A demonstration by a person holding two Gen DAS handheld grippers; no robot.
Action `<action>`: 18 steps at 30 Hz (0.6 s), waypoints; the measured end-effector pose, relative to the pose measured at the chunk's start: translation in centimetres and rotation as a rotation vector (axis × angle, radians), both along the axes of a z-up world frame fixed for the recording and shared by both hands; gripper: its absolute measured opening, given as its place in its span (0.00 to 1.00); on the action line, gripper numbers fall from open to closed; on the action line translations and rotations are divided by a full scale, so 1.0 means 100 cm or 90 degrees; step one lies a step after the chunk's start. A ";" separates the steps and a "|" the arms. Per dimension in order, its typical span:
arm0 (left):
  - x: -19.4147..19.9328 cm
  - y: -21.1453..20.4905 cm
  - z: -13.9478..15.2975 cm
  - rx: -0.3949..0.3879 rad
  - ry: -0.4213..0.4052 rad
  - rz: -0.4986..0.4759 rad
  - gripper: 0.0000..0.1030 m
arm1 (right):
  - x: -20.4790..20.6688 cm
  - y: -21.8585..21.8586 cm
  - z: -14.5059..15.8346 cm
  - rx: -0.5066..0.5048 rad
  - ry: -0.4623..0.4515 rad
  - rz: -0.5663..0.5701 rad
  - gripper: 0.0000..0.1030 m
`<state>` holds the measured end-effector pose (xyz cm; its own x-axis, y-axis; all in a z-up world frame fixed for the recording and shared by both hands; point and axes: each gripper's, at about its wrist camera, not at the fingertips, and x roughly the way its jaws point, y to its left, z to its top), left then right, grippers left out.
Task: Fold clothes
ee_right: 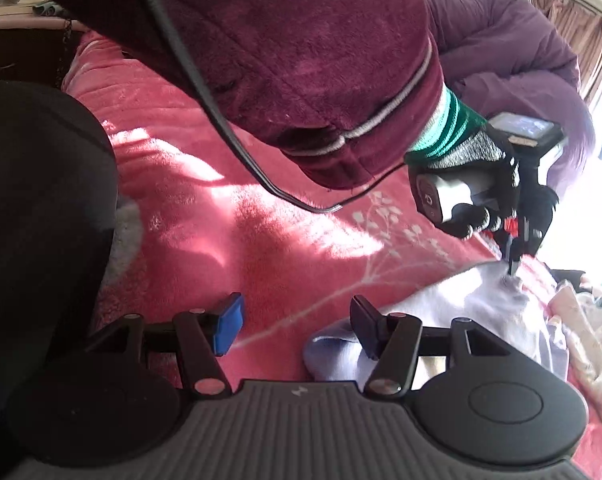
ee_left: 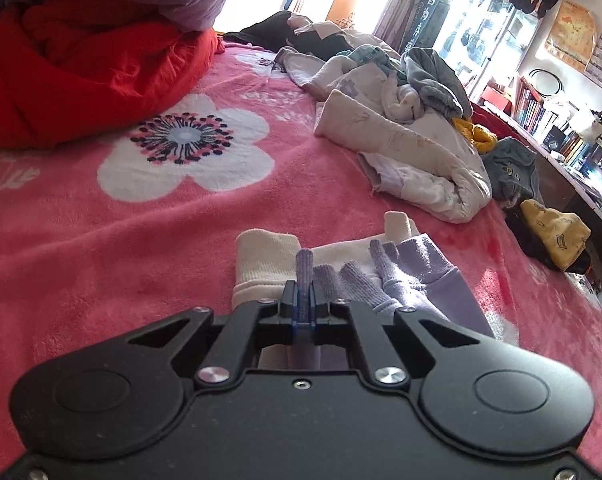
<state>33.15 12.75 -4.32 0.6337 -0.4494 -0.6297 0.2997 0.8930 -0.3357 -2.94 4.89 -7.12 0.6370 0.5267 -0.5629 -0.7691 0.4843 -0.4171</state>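
Left gripper (ee_left: 303, 294) is clamped on a lavender garment (ee_right: 441, 312) lying on the pink blanket (ee_left: 141, 220); right gripper (ee_right: 297, 328) gapes, its right finger (black one) over the garment's near end.

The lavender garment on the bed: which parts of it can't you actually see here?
- Left wrist view: the lavender garment runs under the left gripper; its near part is hidden.
- Right wrist view: the right gripper covers its near edge.
- Its overall type: cannot tell.
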 end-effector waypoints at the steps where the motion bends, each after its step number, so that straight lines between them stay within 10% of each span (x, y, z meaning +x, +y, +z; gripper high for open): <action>1: -0.001 0.002 0.002 -0.010 -0.004 0.004 0.03 | 0.000 -0.002 0.001 0.006 0.006 -0.002 0.57; 18: -0.035 0.017 0.021 0.049 -0.071 0.019 0.09 | 0.005 -0.043 0.045 0.156 0.093 -0.002 0.54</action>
